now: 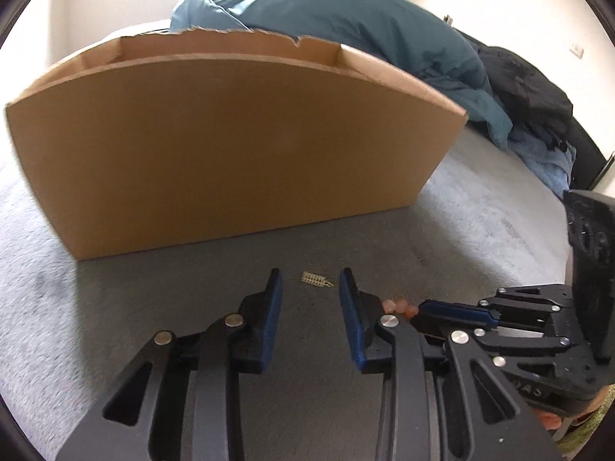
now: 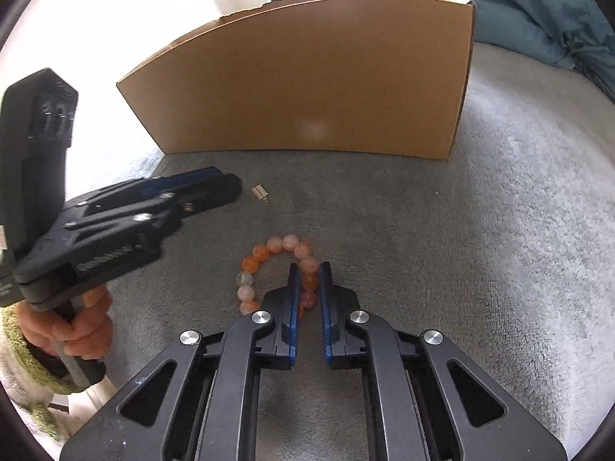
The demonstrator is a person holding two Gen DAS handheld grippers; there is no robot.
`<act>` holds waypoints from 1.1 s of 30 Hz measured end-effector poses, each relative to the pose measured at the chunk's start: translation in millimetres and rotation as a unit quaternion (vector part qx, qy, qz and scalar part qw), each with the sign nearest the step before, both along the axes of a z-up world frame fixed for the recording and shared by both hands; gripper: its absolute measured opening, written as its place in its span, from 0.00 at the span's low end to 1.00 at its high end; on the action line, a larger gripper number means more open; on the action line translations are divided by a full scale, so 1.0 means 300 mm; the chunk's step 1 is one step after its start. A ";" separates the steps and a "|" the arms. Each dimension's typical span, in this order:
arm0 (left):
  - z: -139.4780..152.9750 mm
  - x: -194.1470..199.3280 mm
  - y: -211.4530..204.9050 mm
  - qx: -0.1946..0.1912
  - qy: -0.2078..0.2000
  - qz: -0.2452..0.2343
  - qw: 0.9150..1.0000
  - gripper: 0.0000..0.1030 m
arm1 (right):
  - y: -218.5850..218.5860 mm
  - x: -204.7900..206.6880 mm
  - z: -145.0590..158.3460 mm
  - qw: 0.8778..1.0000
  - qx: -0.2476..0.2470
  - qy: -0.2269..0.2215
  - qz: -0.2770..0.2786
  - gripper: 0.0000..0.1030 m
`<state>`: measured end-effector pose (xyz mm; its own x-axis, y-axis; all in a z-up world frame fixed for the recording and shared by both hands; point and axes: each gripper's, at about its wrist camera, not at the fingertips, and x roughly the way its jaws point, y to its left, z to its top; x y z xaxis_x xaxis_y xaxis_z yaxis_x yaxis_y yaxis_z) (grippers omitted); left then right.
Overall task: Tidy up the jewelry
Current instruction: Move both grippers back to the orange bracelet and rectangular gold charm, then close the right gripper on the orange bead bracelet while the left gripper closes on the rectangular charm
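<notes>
Your right gripper [image 2: 309, 269] clenches the bead bracelet [image 2: 269, 253] before the cardboard box [image 2: 307, 77]; left gripper [image 1: 310, 280] jaws released around the small gold earring [image 1: 316, 280].

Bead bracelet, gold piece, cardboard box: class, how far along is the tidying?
Done: nothing visibly boxed; the cardboard box interior is hidden. In hand: right tongs pinch the bead bracelet on the blanket. Left: the small gold piece lies loose ahead of the open left tongs.

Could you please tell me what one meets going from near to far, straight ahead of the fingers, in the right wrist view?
Right gripper closed on the bead bracelet → small gold earring → cardboard box → blue duvet.
</notes>
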<state>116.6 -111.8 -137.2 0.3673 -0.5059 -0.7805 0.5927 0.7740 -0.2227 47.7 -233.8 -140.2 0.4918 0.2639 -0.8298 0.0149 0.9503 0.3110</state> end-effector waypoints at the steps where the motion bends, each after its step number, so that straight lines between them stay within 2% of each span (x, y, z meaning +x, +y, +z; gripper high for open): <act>1: -0.011 0.002 -0.013 0.003 0.003 -0.004 1.000 0.28 | 0.000 0.002 -0.001 1.000 0.002 -0.001 0.000 0.08; 13: -0.058 0.004 -0.078 0.041 -0.015 -0.013 0.999 0.28 | -0.066 -0.024 -0.029 1.000 0.021 -0.001 -0.005 0.08; 27: -0.069 0.001 -0.126 0.063 -0.025 -0.002 0.998 0.17 | -0.069 -0.015 -0.036 1.000 0.016 0.004 -0.004 0.08; 33: -0.072 0.003 -0.133 0.066 -0.025 -0.001 0.998 0.16 | -0.061 -0.009 -0.040 1.000 0.015 0.006 -0.004 0.09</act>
<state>117.6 -151.6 -158.8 0.4063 -0.4009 -0.8211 0.6014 0.7938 -0.0899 45.0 -252.1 -152.3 0.4836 0.2855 -0.8274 0.0260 0.9402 0.3396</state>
